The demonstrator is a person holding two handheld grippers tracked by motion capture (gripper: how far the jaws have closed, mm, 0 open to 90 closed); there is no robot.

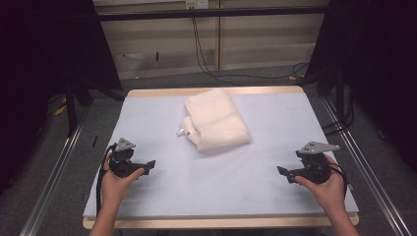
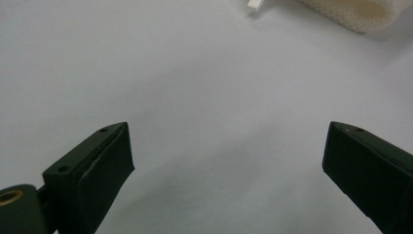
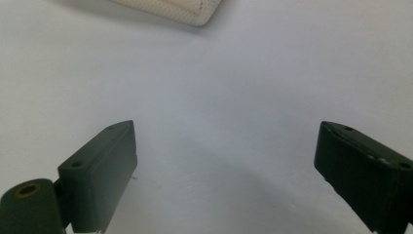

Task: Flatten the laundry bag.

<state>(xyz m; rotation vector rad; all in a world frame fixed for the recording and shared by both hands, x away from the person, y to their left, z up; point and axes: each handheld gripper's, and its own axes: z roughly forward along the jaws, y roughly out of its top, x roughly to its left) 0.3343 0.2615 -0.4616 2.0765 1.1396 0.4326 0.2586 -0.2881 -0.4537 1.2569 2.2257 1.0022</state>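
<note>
Evidently nothing begun yet. Folded white mesh cloth (image 1: pixel 216 119) lies on the far middle of the pale table mat (image 1: pixel 275 196), small white tag (image 1: pixel 187 132) at its near-left edge. Left gripper (image 1: pixel 149 166) and right gripper (image 1: pixel 281 170) hover near the mat's near corners, well apart from the cloth, jaws spread wide, empty. Judgement: the whole job remains, reaching in, gripping the cloth, handling it.
</note>
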